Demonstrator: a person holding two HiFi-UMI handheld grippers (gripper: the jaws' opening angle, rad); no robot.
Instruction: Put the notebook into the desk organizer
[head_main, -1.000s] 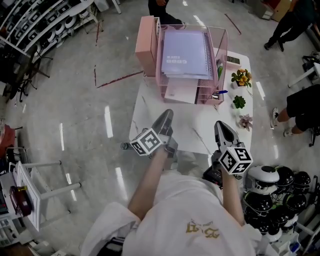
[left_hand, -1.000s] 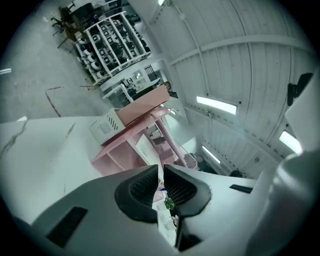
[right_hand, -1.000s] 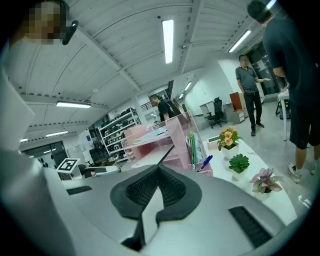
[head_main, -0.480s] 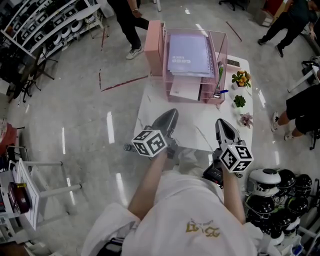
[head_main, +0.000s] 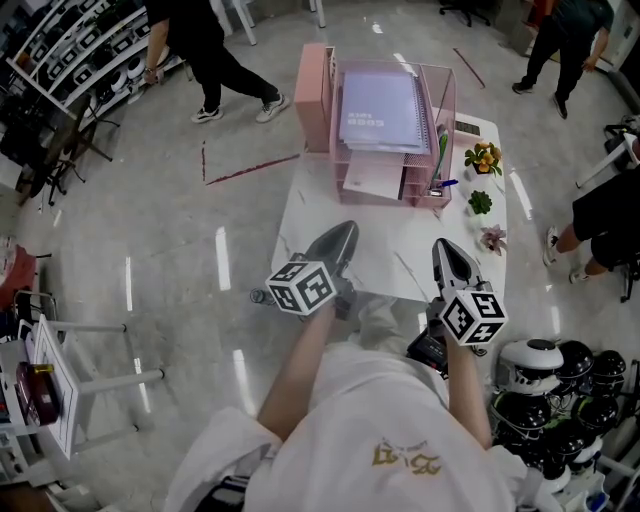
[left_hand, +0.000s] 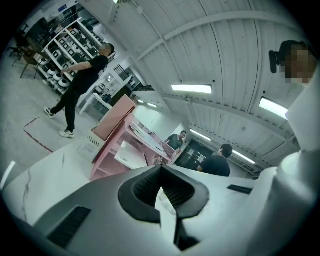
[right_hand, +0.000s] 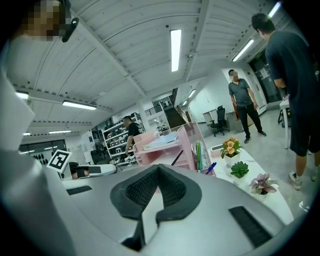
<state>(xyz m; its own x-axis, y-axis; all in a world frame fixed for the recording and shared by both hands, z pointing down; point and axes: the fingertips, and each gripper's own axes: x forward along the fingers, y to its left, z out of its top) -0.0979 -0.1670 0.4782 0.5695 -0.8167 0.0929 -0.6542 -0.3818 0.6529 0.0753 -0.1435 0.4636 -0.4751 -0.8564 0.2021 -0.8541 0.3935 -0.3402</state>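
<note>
The notebook (head_main: 378, 108), a lavender spiral-bound one, lies flat on the top tray of the pink wire desk organizer (head_main: 447, 105) at the far end of the white desk (head_main: 400, 262). Its wire spine runs along the right edge, next to the organizer's side wall. Loose white sheets (head_main: 372, 178) sit in the tray below, and a pink box file (head_main: 314, 85) stands against the organizer's left side. Judged from this, the notebook is already in place.

Both tools hover over the near edge of the desk, well apart from the organizer. The left hand-held gripper (head_main: 343, 230) has its jaws together with nothing between the pads. The right hand-held gripper (head_main: 444, 250) likewise has its tips meeting and is empty.

The notebook looks light and thin, with a bendy cover, so it would probably sag or fan open if pinched at one corner. The smooth cover may slide between the pads. If it needed shifting, the surest hold would likely be across the full stack of pages at the near short edge. That edge overhangs towards the person, and a hold close to the spiral would keep the leaves together. The potted plants (head_main: 484, 156) on the right of the desk are clear of that approach.
</note>
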